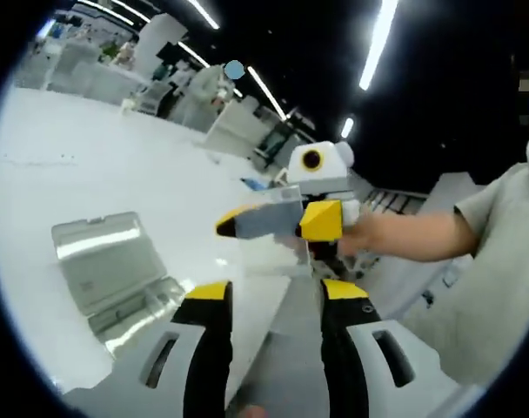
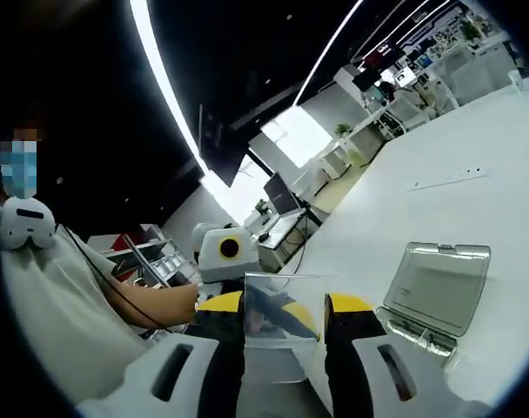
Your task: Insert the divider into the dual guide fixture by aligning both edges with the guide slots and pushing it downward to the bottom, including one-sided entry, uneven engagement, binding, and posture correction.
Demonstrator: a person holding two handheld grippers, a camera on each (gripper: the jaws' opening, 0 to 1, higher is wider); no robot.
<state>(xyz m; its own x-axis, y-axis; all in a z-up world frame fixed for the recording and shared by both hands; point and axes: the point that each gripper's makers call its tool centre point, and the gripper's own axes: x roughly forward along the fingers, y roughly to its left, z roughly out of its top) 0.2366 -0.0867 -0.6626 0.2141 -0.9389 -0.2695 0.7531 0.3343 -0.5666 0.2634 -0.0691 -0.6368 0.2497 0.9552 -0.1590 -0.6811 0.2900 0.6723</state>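
Note:
The divider [image 2: 277,348], a clear flat sheet, stands between the jaws of my right gripper [image 2: 286,305], which is shut on it across its width. In the left gripper view the same divider [image 1: 273,218] is held up in the air by the right gripper [image 1: 277,222], facing me just beyond my own yellow-tipped jaws. My left gripper [image 1: 275,292] is open, with nothing gripped between its jaws. A clear plastic box with its lid hinged open [image 1: 108,270] lies on the white table to the left; it appears at the right of the right gripper view [image 2: 438,292].
A broad white table [image 1: 90,165] spreads around the box. The person's arm [image 1: 404,235] and grey shirt [image 1: 495,287] close off the right side, and the torso [image 2: 56,305] stands at the left of the right gripper view. Desks and equipment stand far behind.

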